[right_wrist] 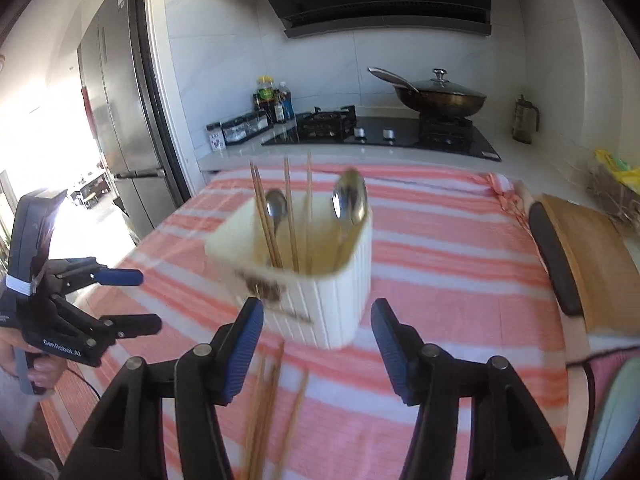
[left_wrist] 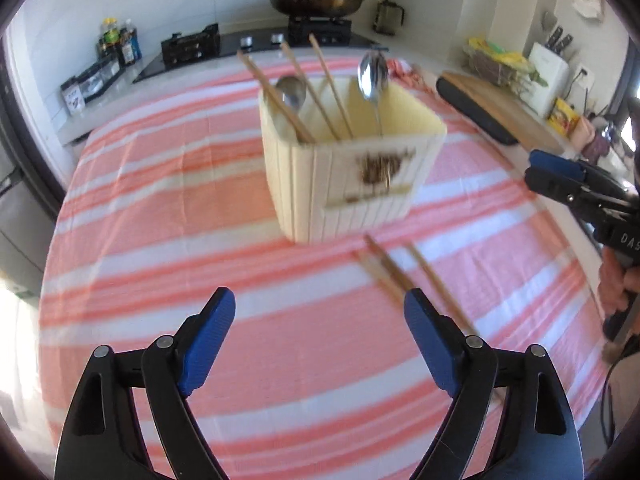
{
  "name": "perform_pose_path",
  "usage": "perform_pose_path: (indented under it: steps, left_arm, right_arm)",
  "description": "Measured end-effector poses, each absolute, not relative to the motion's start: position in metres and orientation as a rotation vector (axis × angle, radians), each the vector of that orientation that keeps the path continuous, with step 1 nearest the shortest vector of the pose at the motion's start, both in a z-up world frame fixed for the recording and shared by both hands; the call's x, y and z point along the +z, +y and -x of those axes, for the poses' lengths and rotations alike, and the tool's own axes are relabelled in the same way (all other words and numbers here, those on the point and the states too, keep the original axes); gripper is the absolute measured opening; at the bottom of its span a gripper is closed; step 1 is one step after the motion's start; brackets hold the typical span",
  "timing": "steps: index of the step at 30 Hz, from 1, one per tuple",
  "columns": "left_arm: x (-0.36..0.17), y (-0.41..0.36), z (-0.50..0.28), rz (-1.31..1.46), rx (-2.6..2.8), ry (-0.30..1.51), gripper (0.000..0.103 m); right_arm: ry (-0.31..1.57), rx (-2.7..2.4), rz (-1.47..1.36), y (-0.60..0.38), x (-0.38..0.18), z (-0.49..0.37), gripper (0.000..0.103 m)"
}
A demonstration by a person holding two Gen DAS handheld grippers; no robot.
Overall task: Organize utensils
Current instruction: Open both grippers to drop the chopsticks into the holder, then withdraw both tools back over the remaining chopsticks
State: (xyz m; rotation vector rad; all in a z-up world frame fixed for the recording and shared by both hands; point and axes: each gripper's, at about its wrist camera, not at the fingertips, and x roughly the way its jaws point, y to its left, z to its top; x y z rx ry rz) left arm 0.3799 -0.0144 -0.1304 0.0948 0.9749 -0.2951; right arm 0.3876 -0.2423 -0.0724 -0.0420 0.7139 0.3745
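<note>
Both claws gape empty, left claw (left_wrist: pixel 320 344) wide, right claw (right_wrist: pixel 316 344) narrower, over loose chopsticks (left_wrist: pixel 404 280) meant for the cream utensil holder (left_wrist: pixel 348 176).

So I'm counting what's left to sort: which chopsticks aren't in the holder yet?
The loose chopsticks lying flat on the striped cloth, in front of the cream holder. The other chopsticks stand upright inside it beside two spoons.

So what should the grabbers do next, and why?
Probably lower the right gripper onto the loose chopsticks on the striped cloth and close. Both grippers are open and empty, and the holder already has chopsticks and spoons.
</note>
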Motion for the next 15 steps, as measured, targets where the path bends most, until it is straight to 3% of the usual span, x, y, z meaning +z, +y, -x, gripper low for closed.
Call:
perform_pose_path:
  steps: [6,15]
  left_arm:
    - [-0.182,-0.021,-0.311,0.022,-0.227,1.01,0.087]
    - [-0.202,-0.032,-0.307,0.04,-0.118,0.894,0.087]
  right_arm:
    - [0.847,0.205,0.059,-0.282,-0.143,-0.299,0.057]
    - [0.909,0.124,0.014,-0.3,-0.187,-0.256,0.057]
